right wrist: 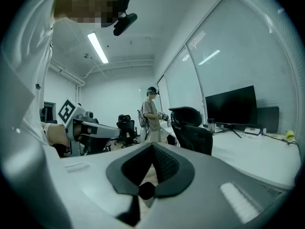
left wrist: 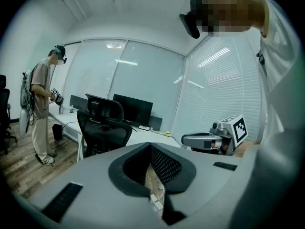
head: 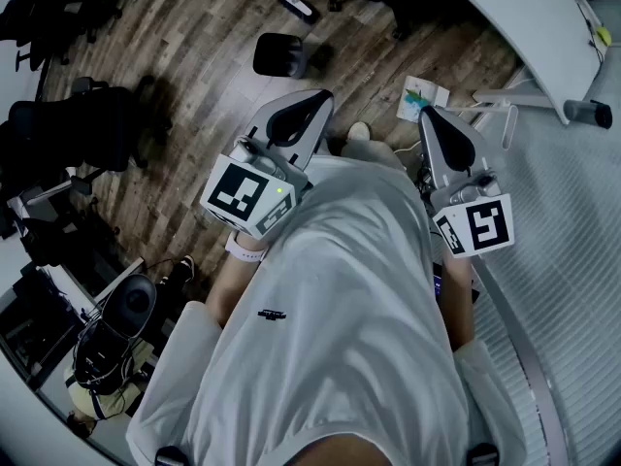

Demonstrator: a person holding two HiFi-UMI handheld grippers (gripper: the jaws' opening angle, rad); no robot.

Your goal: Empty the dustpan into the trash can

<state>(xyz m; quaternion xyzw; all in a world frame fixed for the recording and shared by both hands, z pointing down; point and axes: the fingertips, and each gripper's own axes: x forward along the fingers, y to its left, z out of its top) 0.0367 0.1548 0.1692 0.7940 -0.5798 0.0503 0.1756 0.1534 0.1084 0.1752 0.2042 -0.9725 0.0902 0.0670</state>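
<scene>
Jaws are pressing together, empty, on the grey left gripper (head: 312,100) and grey right gripper (head: 429,115) I am holding.

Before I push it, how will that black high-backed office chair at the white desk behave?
The black high-backed office chair has a tall back and headrest, so a high push would probably swivel or tilt it. Its base is hidden; with castors it would likely roll easily on the wood plank floor.
</scene>
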